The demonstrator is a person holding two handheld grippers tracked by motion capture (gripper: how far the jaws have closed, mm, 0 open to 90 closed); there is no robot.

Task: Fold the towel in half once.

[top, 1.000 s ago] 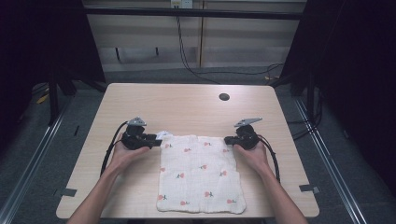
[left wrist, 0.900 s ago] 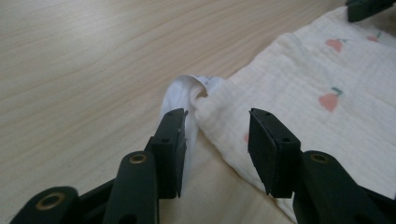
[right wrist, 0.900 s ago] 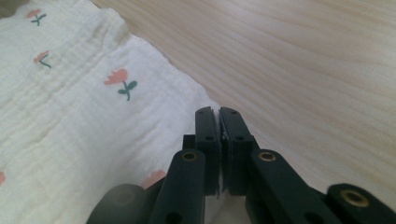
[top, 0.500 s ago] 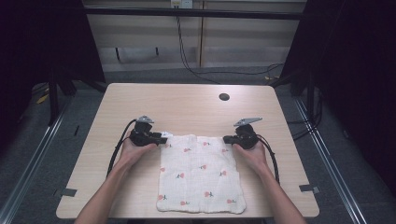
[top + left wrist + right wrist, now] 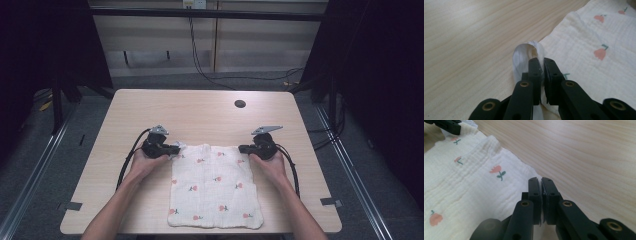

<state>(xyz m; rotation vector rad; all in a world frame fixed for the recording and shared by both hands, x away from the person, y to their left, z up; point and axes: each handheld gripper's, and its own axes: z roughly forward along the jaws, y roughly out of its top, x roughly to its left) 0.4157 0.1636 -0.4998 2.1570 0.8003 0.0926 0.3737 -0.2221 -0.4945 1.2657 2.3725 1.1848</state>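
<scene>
Left hand-held gripper (image 5: 541, 62) just clenched on cloth (image 5: 215, 185) corner (label loop), right hand-held gripper (image 5: 541, 181) gripping opposite corner

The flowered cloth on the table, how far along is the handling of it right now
Done: the cloth lies spread flat on the table. In hand: the left gripper has just been closing and now pinches the cloth's far left corner and its white tag; the right gripper is shut at the far right corner. Left: probably lifting or folding; no fold shows yet.
</scene>
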